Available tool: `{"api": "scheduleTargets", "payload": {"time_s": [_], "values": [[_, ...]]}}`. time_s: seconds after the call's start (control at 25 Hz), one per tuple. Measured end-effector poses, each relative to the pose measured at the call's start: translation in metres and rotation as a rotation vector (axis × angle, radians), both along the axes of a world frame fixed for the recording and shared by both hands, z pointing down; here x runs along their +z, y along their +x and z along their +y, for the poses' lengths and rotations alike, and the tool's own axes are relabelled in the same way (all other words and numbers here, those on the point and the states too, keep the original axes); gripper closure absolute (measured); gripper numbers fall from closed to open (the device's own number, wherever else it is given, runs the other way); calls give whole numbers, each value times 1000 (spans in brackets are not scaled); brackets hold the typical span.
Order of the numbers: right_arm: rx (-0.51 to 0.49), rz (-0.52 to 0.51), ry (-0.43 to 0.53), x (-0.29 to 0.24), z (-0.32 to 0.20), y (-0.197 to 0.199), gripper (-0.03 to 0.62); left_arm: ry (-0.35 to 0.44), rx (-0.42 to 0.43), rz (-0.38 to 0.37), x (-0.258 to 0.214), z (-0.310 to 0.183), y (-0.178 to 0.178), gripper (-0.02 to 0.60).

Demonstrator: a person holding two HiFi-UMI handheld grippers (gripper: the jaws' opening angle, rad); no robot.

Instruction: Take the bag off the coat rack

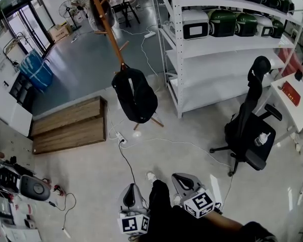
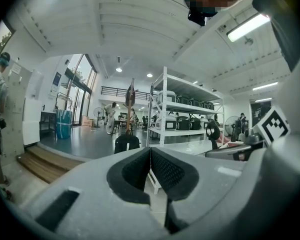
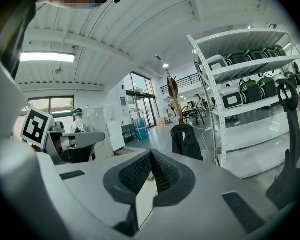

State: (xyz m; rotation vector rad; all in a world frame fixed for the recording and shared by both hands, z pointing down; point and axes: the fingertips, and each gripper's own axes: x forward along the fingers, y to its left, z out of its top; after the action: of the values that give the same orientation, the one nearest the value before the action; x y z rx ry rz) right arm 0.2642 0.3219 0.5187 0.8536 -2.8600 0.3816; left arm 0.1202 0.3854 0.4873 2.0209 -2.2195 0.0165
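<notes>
Black bag (image 1: 135, 96) on coat rack (image 1: 107, 21), both tongs (empty) closed

The bag (image 1: 135, 101) looks like black cloth, matt and soft, slack in its folds. The coat rack (image 1: 107, 21) is reddish-brown wood, smooth, with a slight sheen. The low step (image 1: 68, 125) is made of wooden planks with visible grain, and it is duller and rougher than the rack. The floor (image 1: 91, 170) is pale, hard and smooth close by; further off it turns grey-blue and glossy enough to mirror the light. The shelving (image 1: 222, 69) appears to be white-painted metal with a satin finish. The office chair (image 1: 247, 115) is matt black. The left tongs (image 2: 150, 154) and right tongs (image 3: 151, 156) have matt grey plastic shells — their black pads (image 3: 167, 174) are rough, with a fine dotted grid.
</notes>
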Motion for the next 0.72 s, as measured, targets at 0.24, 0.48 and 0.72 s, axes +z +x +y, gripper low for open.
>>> {"api": "scheduleTargets", "payload": {"time_s": [0.24,0.48,0.72], "values": [[8,1,-9,1,-29,-14,582,-1,17,0,2,-35,-11,563],[7,10,-13,5,-67,-39,582,-20,30,10,10,-71,-31,563],[7,20,-10,5,-110,-78,582,-22,42,21,12,-118,-68,563]]}}
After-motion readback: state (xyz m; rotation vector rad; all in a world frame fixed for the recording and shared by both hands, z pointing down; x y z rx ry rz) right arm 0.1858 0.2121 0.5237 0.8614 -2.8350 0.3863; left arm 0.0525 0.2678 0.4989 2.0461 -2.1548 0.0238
